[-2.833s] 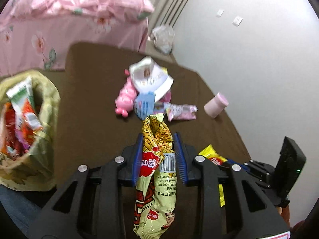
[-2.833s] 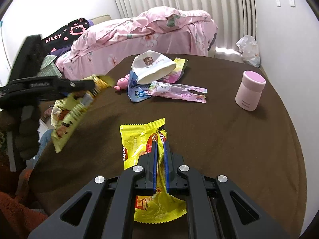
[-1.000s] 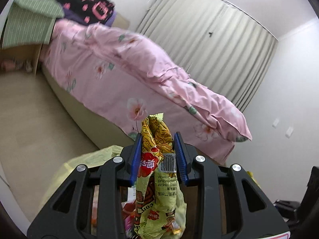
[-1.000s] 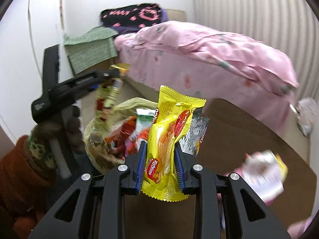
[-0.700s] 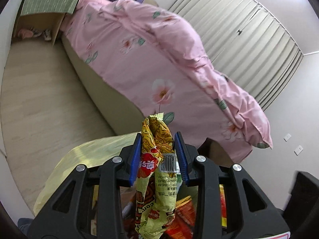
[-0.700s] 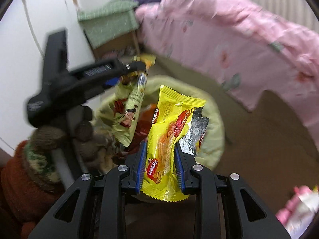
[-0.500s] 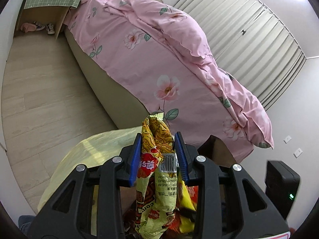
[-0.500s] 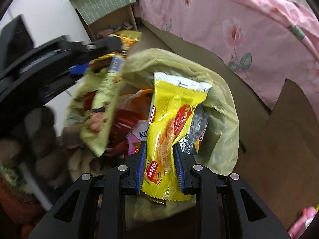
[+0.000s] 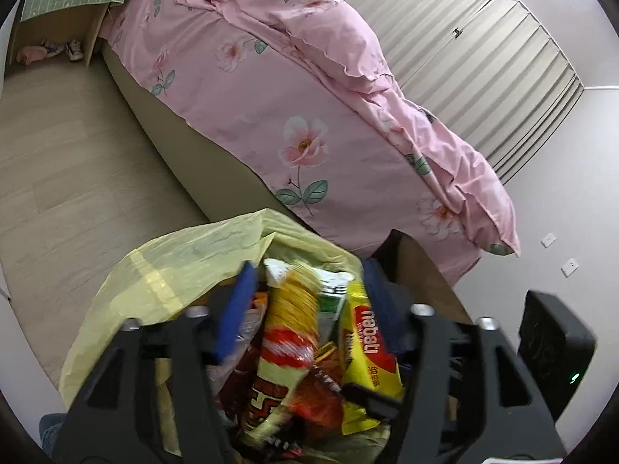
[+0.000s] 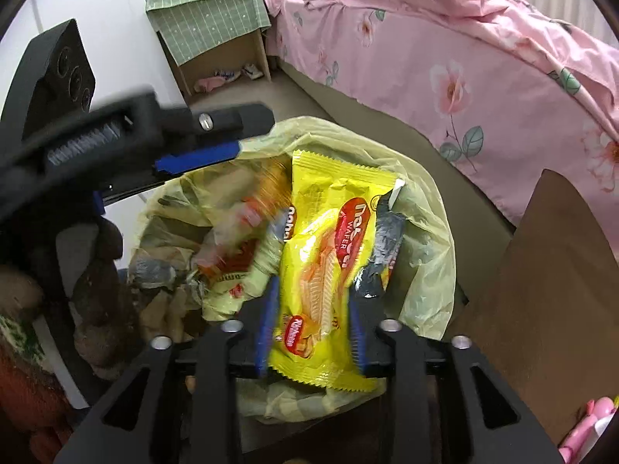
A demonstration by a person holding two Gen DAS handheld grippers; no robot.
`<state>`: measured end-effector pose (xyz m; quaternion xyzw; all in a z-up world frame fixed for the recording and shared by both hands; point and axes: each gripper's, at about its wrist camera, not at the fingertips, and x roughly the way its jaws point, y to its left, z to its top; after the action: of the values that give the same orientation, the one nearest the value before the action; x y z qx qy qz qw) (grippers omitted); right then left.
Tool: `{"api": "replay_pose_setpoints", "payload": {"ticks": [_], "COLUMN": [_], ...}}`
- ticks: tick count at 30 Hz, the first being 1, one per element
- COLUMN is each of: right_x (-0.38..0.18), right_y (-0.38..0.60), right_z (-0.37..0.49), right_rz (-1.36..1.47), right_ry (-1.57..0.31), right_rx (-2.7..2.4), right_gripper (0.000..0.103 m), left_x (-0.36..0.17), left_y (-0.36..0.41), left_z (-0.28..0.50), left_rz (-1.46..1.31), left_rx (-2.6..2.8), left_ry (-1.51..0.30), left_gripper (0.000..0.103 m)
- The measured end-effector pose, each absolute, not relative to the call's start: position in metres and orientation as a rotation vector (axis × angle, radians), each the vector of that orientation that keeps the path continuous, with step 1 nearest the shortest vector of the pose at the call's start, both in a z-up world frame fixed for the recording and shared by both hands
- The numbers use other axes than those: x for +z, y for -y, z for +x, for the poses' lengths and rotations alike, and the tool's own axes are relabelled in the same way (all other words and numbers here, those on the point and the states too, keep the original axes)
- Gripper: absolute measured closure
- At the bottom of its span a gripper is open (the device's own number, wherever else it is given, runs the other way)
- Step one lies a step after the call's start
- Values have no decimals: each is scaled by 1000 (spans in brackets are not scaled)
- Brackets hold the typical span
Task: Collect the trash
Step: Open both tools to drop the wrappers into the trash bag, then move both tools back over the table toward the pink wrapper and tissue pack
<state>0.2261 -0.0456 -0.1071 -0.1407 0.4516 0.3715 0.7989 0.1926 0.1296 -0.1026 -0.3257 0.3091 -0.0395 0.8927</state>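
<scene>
A yellow-green bin bag (image 9: pixel 185 266) full of wrappers hangs open below both grippers. My left gripper (image 9: pixel 305 305) is over its mouth with jaws opening. The yellow-green noodle wrapper (image 9: pixel 286 332) is blurred between the pads, dropping free into the bag. My right gripper (image 10: pixel 311 326) is also over the bag (image 10: pixel 421 255), jaws opening. The yellow wafer wrapper (image 10: pixel 321 270) still lies between its blue pads, loose, with a silver-lined torn wrapper (image 10: pixel 381 247) beside it. The left gripper (image 10: pixel 247 135) shows at upper left, the falling noodle wrapper (image 10: pixel 247 224) below it.
The brown table's edge (image 10: pixel 541 270) stands right of the bag. A bed with a pink floral quilt (image 9: pixel 309 116) runs behind it. A box under green cloth (image 10: pixel 216 23) sits by the wall. A gloved hand (image 10: pixel 96 263) holds the left gripper. Pale wood floor (image 9: pixel 77 162) lies left.
Both grippers sank lower over the bag. Both pairs of jaws spread apart; the noodle wrapper slipped out of the left one and the wafer wrapper hangs loose in the right.
</scene>
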Motion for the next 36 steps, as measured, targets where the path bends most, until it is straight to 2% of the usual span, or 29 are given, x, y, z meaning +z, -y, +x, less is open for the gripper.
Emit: {"api": "replay_pose_setpoints", "payload": {"ticks": [6, 8, 10, 21, 30, 36], "right_x": [-92, -86, -81, -50, -64, -75], "right_y": [65, 72, 78, 156, 296, 345], "right_z": [206, 200, 195, 140, 91, 76], "right_rz": [-257, -237, -232, -203, -119, -62], "right_ry": [-931, -902, -884, -753, -770, -753], "right_rx": [798, 802, 790, 620, 272, 186], "right_gripper": [57, 50, 47, 47, 47, 47], "left_x": [-75, -64, -55, -41, -42, -54], "left_y": [-129, -127, -125, -82, 25, 104], "left_z": [169, 159, 149, 122, 134, 142], "left_rz": [-634, -614, -601, -497, -315, -176], "left_rx": [6, 17, 31, -48, -361, -546], "left_ry": [-590, -565, -537, -568, -629, -726], "left_gripper": [41, 40, 40, 40, 40, 40]}}
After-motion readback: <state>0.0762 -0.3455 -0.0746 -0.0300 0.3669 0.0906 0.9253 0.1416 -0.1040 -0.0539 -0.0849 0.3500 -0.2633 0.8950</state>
